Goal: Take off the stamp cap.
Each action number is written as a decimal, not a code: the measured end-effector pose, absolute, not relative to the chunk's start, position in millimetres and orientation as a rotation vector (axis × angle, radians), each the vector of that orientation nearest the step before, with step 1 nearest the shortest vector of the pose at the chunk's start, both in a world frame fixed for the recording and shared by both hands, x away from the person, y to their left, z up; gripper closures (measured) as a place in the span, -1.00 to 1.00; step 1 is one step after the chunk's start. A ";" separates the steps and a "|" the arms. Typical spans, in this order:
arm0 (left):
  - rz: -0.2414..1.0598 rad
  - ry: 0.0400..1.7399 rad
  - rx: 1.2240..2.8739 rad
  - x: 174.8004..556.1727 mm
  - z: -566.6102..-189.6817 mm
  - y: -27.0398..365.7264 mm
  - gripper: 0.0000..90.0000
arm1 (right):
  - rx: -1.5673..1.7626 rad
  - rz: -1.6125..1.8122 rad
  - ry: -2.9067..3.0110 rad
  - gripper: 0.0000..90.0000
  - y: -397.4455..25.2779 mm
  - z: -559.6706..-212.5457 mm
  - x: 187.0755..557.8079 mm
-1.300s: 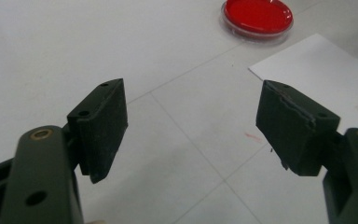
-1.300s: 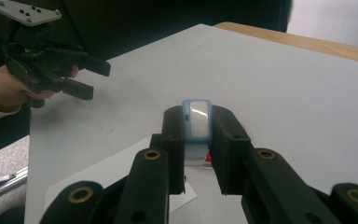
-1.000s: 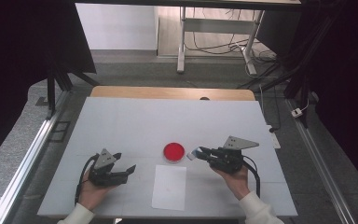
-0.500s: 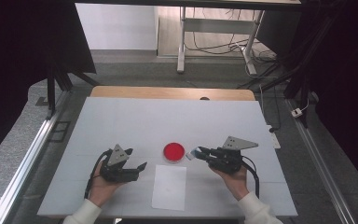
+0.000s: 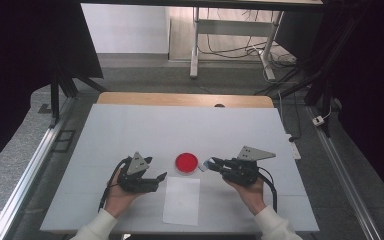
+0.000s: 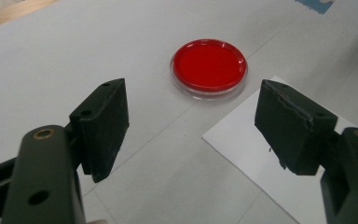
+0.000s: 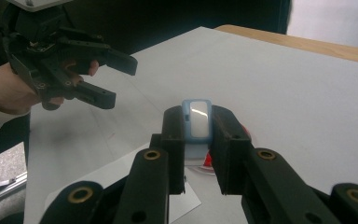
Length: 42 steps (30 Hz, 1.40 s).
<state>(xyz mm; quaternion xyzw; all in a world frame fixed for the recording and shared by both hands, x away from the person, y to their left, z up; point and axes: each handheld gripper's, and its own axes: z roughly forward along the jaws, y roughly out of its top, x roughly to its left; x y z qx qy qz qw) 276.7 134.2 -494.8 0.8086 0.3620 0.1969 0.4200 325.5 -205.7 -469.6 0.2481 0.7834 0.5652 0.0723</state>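
High view shows my left gripper [image 5: 156,177] low over the counter [image 5: 130,130], and my right gripper [image 5: 211,163] just right of the red petri dish [image 5: 186,162]. A white sheet of paper [image 5: 181,200] lies near the dish, on my side of it.

Left gripper view shows my jaws spread wide with nothing between them. The red petri dish [image 6: 209,67] lies ahead of them, and a corner of the paper [image 6: 279,154] reaches under the right jaw.

Right gripper view shows my jaws pinching a small pale blue piece [image 7: 196,119] with a white face; I cannot tell what it is. The dish is mostly hidden behind it. My left gripper [image 7: 107,77] is farther off, open.

I think the risk is this: the blue piece sticks out beyond the jaw tips, so it could slip or tilt if I press it down. Also my left jaw could drag the paper when I close on the dish.
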 end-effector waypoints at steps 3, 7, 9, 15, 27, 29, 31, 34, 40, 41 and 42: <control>0.456 0.902 2.011 278.5 -493.7 129.9 -0.42 | 0.748 1.697 2.355 0.67 -205.4 -469.9 325.4; 0.455 0.885 2.025 279.3 -491.9 120.9 -0.42 | 0.753 1.701 2.342 0.67 -205.3 -469.7 324.7; 0.457 0.876 2.029 279.7 -490.9 117.3 -0.42 | 0.755 1.701 2.341 0.67 -205.6 -469.3 324.5; 0.472 0.857 2.040 283.2 -489.5 108.2 -0.42 | 0.767 1.711 2.339 0.67 -205.6 -469.8 324.8; 0.489 0.814 2.065 288.6 -488.4 86.6 -0.41 | 0.766 1.714 2.342 0.67 -202.8 -471.8 324.3; 0.496 0.810 2.071 289.5 -489.0 83.3 -0.41 | 0.766 1.717 2.341 0.67 -202.8 -471.8 324.2; 0.513 0.798 2.085 289.5 -489.3 79.6 -0.41 | 0.762 1.721 2.342 0.67 -202.7 -471.7 324.0; 0.515 0.788 2.090 290.1 -489.2 75.2 -0.41 | 0.758 1.727 2.344 0.67 -202.1 -471.8 323.5; 0.511 0.776 2.093 292.9 -488.9 67.2 -0.41 | 0.761 1.721 2.351 0.67 -201.0 -472.9 323.7; 0.511 0.775 2.092 293.3 -489.1 65.8 -0.41 | 0.761 1.721 2.351 0.67 -201.1 -472.9 323.8; 0.510 0.772 2.093 293.5 -489.2 64.4 -0.41 | 0.762 1.721 2.350 0.67 -201.1 -472.9 323.8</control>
